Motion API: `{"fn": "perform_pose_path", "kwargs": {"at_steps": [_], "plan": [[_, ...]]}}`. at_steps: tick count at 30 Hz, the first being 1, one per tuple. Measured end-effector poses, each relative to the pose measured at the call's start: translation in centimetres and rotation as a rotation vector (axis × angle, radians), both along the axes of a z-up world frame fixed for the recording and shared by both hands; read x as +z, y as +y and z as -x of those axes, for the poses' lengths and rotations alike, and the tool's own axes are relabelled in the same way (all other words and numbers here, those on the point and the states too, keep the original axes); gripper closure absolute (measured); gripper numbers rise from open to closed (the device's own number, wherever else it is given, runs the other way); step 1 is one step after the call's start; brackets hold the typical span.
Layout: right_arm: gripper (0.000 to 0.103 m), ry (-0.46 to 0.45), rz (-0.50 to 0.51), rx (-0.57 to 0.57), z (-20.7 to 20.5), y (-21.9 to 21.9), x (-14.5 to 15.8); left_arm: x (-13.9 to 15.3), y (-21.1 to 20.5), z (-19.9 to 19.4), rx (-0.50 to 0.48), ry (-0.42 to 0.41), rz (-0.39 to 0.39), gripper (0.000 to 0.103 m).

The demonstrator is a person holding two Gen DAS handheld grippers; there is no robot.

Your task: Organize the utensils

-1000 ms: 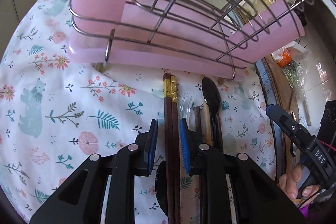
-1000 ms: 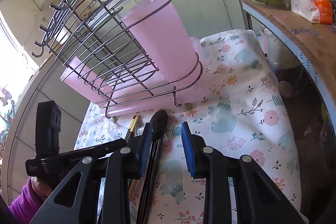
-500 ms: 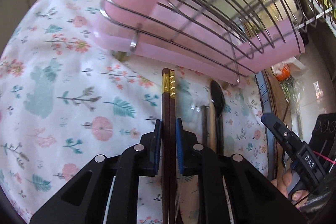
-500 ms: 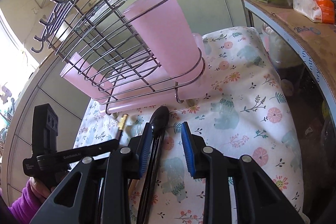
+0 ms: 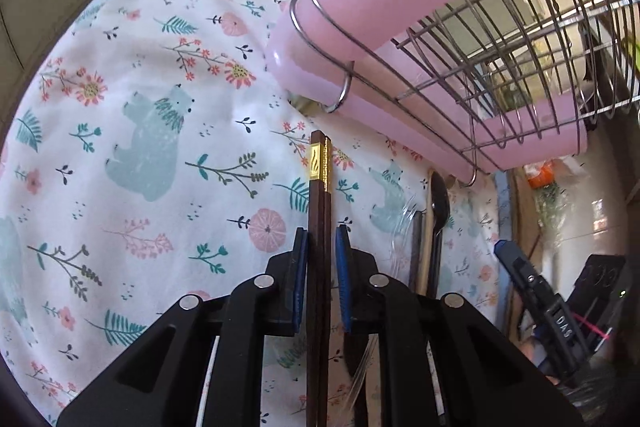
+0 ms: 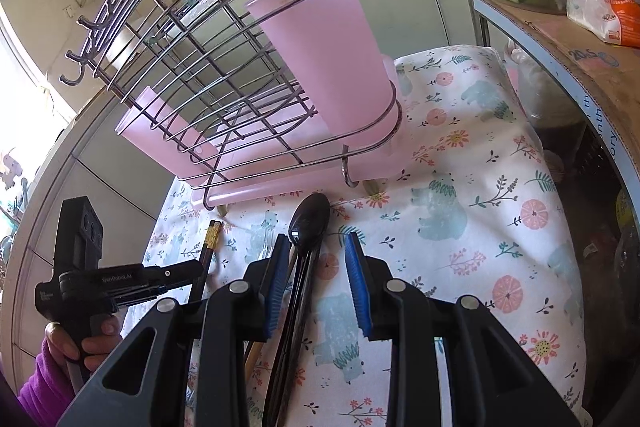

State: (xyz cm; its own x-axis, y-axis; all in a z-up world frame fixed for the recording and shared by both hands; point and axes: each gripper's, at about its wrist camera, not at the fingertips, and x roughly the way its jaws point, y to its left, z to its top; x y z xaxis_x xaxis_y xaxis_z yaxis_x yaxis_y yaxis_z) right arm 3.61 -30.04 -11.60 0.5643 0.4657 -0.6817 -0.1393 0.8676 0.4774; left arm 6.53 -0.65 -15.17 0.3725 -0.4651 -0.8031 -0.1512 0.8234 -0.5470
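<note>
A pair of dark wooden chopsticks (image 5: 319, 227) with gold-banded ends is held between the blue pads of the left gripper (image 5: 320, 279), whose jaws are narrowed onto the sticks; a thin gap may remain on the right pad, so a firm clamp cannot be confirmed. The sticks run up the centre of the left wrist frame over the floral tablecloth (image 5: 140, 147). The right gripper (image 6: 318, 287) is seen with its jaws wide, and a black spoon (image 6: 308, 223) lies between them on the cloth, untouched as far as can be judged, with its bowl just below the wire utensil rack (image 6: 192, 67). The pink cup (image 6: 324, 59) in the rack is seen at the upper centre of the right wrist frame.

If the grip is loose, one stick could be dropped or the two could be scissored apart when lifted. The gold ends could also be caught on the rack's lower wire, which lies close ahead.

Compared with a second ago, the left jaws have been closed from well apart to a narrow hold, and the rack has shifted toward the upper right of the frame. The right jaws have been kept wide.
</note>
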Motion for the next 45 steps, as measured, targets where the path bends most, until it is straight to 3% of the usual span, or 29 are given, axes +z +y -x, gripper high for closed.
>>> {"fn": "perform_pose_path", "kwargs": {"at_steps": [10,18,24,31,40,41,42,45], "plan": [[0.075,0.008,0.003,0.003,-0.2,0.0,-0.3,0.6,0.5,0.4,0.014,-0.067,-0.009,0.096],[0.075,0.029,-0.008,0.018,-0.4,0.2,-0.7,2.2,1.8,0.6,0.046,-0.085,-0.182,0.096],[0.076,0.078,-0.021,0.040,-0.8,0.6,-1.6,1.7,1.3,0.2,-0.002,-0.048,-0.302,0.096],[0.079,0.127,0.012,0.070,-1.1,2.0,-2.9,0.8,1.0,-0.7,-0.031,-0.018,-0.332,0.095],[0.083,0.158,0.085,0.110,-1.9,4.6,-4.5,0.8,0.9,-0.5,-0.058,-0.069,-0.364,0.095],[0.085,0.153,0.089,0.114,-1.8,4.9,-4.5,0.8,0.7,-0.6,-0.056,-0.069,-0.361,0.095],[0.096,0.147,0.082,0.123,-1.7,5.0,-4.5,0.7,0.4,-0.6,-0.055,-0.068,-0.360,0.095],[0.097,0.143,0.091,0.126,-1.4,5.4,-4.5,0.5,0.2,-0.6,-0.052,-0.067,-0.351,0.095]]}}
